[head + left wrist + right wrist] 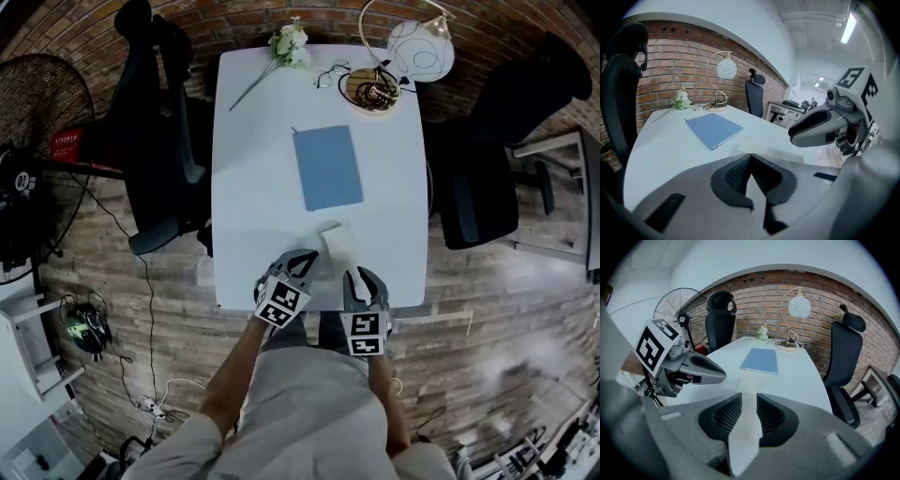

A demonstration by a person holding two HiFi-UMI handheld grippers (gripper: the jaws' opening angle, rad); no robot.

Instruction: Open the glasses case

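The white glasses case point(331, 241) lies flat near the front edge of the white table point(253, 187). Its near end runs in between the pads of my right gripper point(361, 279), which is shut on it. In the right gripper view the case point(750, 383) fills the narrow gap of the right gripper point(749, 403). My left gripper point(302, 264) hovers just left of the case, shut with nothing in it. In the left gripper view the left gripper point(751, 158) has its pads meeting at the tips, and the case point(776, 152) lies just beyond them.
A blue notebook point(328, 167) lies mid-table. At the far end stand a globe lamp point(420, 49), a wooden dish point(370, 89), spectacles point(330, 73) and a white flower point(289, 42). Black office chairs point(159, 141) flank the table; a fan point(33, 103) stands at left.
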